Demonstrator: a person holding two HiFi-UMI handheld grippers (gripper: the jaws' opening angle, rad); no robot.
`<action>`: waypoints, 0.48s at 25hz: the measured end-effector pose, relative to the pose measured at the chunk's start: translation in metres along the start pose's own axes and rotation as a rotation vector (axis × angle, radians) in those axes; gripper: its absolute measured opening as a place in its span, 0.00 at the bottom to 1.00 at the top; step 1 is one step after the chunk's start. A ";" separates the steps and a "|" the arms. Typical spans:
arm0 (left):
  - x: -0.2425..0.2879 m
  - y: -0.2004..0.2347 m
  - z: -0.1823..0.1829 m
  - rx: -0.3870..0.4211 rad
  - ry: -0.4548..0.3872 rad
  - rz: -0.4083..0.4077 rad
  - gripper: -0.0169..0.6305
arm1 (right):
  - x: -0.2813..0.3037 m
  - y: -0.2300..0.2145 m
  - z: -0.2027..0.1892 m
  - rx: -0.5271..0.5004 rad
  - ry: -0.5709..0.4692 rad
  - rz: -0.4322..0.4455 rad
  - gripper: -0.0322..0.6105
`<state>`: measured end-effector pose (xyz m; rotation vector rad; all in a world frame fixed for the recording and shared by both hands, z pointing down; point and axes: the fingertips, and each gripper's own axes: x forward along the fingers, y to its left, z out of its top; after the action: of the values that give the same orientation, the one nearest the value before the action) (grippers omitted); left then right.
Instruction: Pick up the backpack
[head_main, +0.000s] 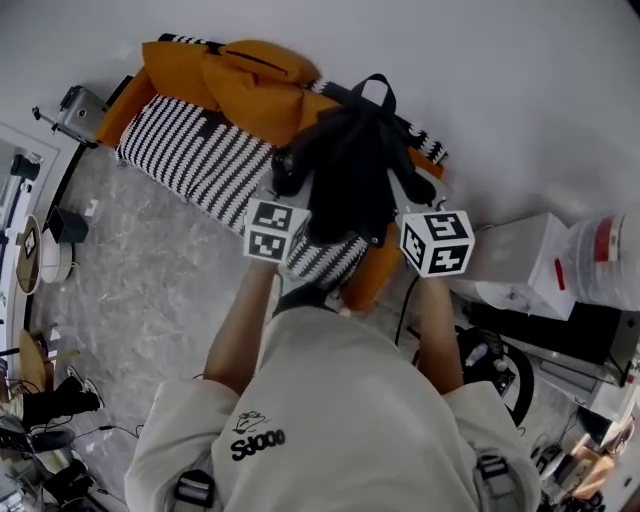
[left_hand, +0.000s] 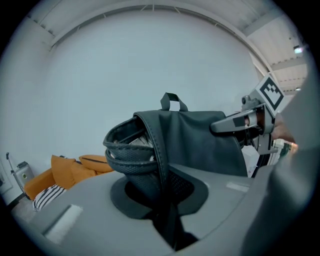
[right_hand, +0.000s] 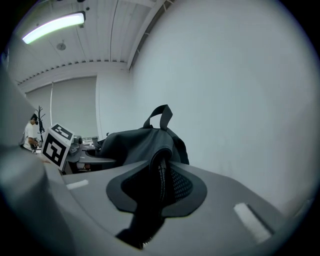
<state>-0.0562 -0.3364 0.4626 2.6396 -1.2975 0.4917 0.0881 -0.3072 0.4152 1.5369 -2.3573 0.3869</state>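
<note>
The backpack (head_main: 350, 175) is lifted at frame centre, one strap (left_hand: 131, 161) pinched in the left hand-held gripper (left_hand: 162, 202), the other strap (right_hand: 163, 172) in the right hand-held gripper (right_hand: 152, 202). Next, a steady, level hold seems needed.

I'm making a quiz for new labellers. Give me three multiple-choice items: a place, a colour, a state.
1. Where is the backpack? A on the floor; B held by the left hand-held gripper and right hand-held gripper; C on a shelf.
2. Colour of the cushion? A orange; B green; C blue.
3. Left hand-held gripper's jaws? A wide apart; B shut on a strap; C shut on a cable.
Answers: B, both clamp its straps; A, plain in head view; B, strap pinched between them.
</note>
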 end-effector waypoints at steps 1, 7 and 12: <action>-0.007 -0.001 0.006 0.006 -0.010 0.008 0.11 | -0.005 0.004 0.005 -0.004 -0.013 0.006 0.15; -0.047 -0.008 0.037 0.046 -0.063 0.043 0.11 | -0.035 0.024 0.031 -0.015 -0.069 0.033 0.15; -0.077 -0.014 0.054 0.040 -0.090 0.059 0.11 | -0.056 0.042 0.049 -0.032 -0.090 0.055 0.15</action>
<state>-0.0776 -0.2860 0.3848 2.6912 -1.4090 0.4158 0.0660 -0.2627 0.3462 1.5071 -2.4663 0.2964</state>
